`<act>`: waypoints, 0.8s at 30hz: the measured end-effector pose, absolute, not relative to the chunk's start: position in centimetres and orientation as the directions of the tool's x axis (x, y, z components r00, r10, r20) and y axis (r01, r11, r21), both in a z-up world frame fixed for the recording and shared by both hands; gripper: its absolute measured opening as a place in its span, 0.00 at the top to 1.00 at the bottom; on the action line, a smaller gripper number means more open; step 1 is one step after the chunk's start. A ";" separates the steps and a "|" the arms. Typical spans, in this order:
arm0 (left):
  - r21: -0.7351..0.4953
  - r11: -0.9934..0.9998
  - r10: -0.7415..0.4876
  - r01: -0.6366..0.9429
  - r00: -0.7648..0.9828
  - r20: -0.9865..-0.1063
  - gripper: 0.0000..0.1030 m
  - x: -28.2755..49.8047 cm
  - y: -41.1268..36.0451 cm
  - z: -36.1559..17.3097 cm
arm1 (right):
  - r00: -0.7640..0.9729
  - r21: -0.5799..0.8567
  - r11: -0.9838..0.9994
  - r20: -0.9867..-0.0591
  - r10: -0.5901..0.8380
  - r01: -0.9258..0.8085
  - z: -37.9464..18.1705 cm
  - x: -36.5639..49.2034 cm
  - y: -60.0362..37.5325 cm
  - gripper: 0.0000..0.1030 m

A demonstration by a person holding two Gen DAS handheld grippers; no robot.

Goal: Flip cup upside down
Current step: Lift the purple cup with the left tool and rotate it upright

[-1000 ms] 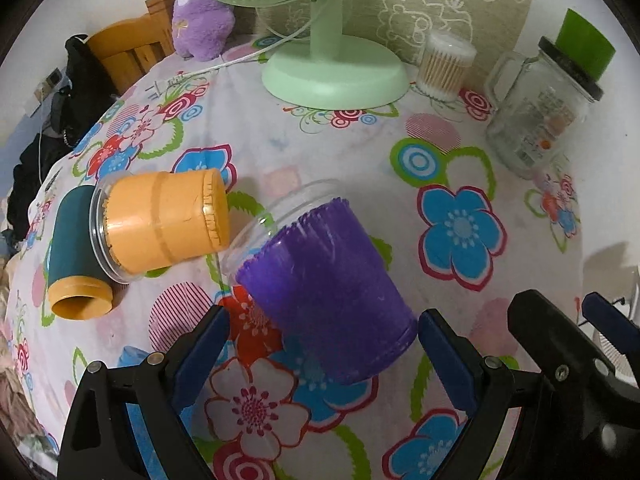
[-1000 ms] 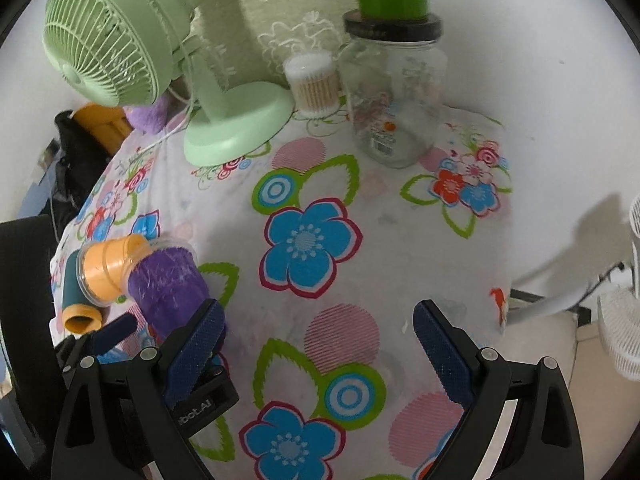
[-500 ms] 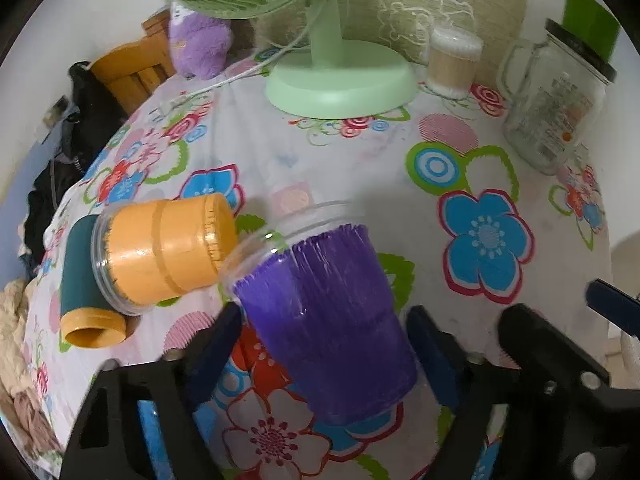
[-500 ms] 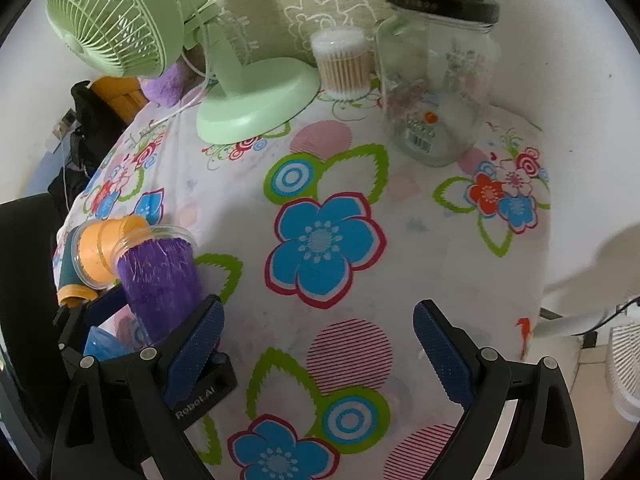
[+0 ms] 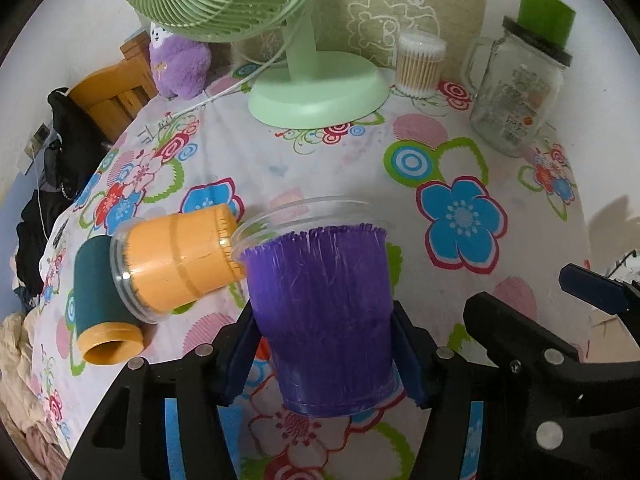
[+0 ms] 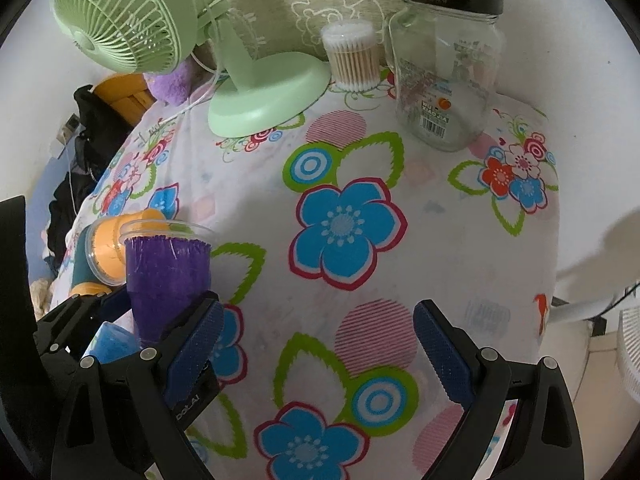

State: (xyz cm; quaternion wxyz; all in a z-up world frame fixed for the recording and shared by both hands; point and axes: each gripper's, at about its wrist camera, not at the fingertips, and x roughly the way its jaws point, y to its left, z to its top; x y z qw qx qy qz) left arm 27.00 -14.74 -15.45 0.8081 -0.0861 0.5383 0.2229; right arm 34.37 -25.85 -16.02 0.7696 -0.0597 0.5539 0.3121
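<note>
The purple cup with a clear rim is held between the blue pads of my left gripper, lifted off the floral cloth with its open mouth up and tilted away. It also shows at the left of the right wrist view. My left gripper is shut on it near its base. My right gripper is open and empty above the cloth, to the right of the cup.
An orange cup in a clear cup lies on its side, nested in a dark teal cup, left of the purple cup. A green fan, a cotton swab tub and a glass jar stand at the back.
My left gripper closed on the purple cup and raised it from lying on its side to nearly upright. The right gripper stayed open and moved slightly forward.
</note>
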 end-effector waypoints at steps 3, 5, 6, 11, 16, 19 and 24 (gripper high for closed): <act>0.106 0.899 0.268 -0.426 0.342 -0.900 0.39 25.9 -14.8 -14.0 | 0.207 0.255 0.806 -0.885 0.417 -0.534 -14.9 33.3 -25.9 0.06; 0.103 0.906 0.263 -0.410 0.354 -0.898 0.39 25.2 -14.7 -13.2 | 0.223 0.251 0.814 -0.882 0.415 -0.523 -13.8 32.2 -25.9 0.06; 0.103 0.911 0.259 -0.400 0.361 -0.896 0.39 24.8 -14.6 -12.7 | 0.231 0.248 0.818 -0.881 0.413 -0.519 -13.3 31.7 -25.8 0.06; 0.089 0.937 0.227 -0.338 0.395 -0.890 0.39 22.1 -13.8 -10.6 | 0.273 0.243 0.840 -0.870 0.410 -0.486 -10.8 28.3 -25.2 0.06; 0.079 0.961 0.187 -0.265 0.410 -0.893 0.39 18.9 -12.2 -9.2 | 0.305 0.232 0.860 -0.867 0.395 -0.454 -9.0 24.4 -23.7 0.06; 0.076 0.974 0.160 -0.213 0.414 -0.896 0.39 16.9 -11.0 -8.6 | 0.324 0.226 0.879 -0.868 0.378 -0.421 -8.3 22.0 -22.5 0.06; 0.074 0.987 0.127 -0.142 0.416 -0.900 0.39 14.1 -8.7 -8.4 | 0.333 0.227 0.901 -0.873 0.356 -0.370 -7.9 18.9 -20.7 0.06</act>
